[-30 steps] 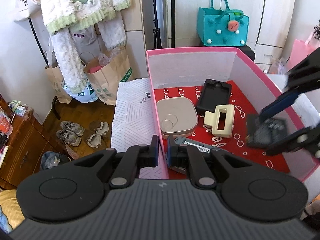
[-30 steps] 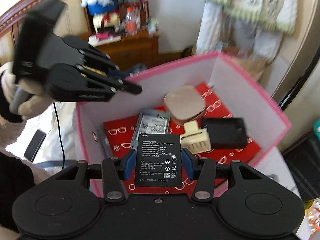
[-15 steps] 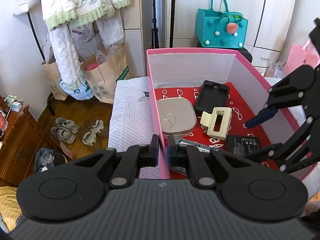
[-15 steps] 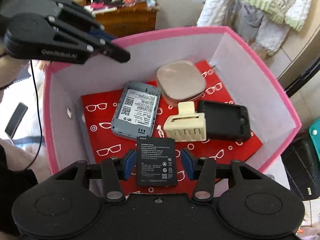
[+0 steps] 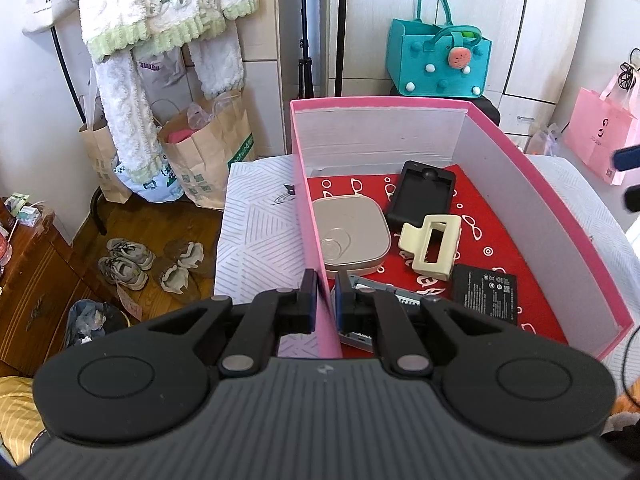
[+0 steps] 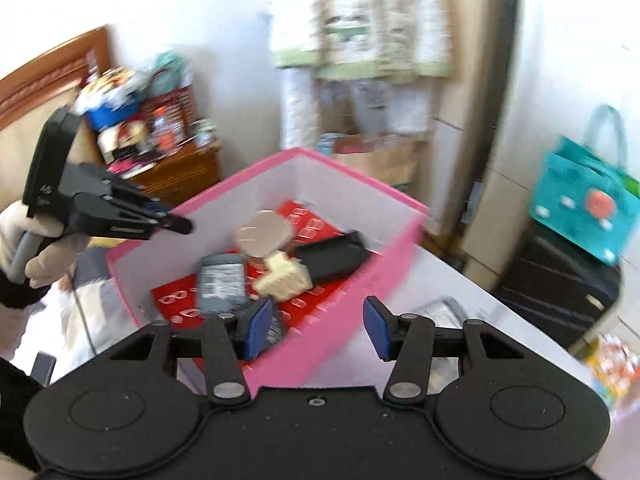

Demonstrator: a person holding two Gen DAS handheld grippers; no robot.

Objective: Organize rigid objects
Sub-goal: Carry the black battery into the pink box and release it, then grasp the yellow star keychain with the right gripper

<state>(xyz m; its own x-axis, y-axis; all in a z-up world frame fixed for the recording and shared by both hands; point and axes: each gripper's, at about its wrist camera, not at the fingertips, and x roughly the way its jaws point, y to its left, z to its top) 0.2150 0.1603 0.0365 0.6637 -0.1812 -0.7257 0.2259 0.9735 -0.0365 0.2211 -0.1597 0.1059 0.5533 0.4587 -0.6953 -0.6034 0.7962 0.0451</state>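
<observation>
A pink box [image 5: 540, 184] with a red floor holds a beige rounded case [image 5: 350, 234], a black phone case [image 5: 422, 194], a cream hair claw [image 5: 432, 246], a black battery [image 5: 486, 292] and a grey device [image 5: 384, 304]. My left gripper [image 5: 323, 304] is shut on the box's left wall. My right gripper [image 6: 316, 330] is open and empty, above the box's near wall [image 6: 360, 288]. The left gripper [image 6: 168, 220] shows at the box's far rim in the blurred right wrist view.
The box stands on a white patterned cover [image 5: 256, 232]. A teal felt bag [image 5: 438, 60], a pink paper bag [image 5: 600, 136], brown paper bags [image 5: 208, 148] and shoes [image 5: 128, 260] lie around. A silvery item [image 6: 440, 314] lies beside the box.
My right gripper opened and let go of the black battery, which now lies on the box floor. It then pulled back out of the box. My left gripper kept its hold.
</observation>
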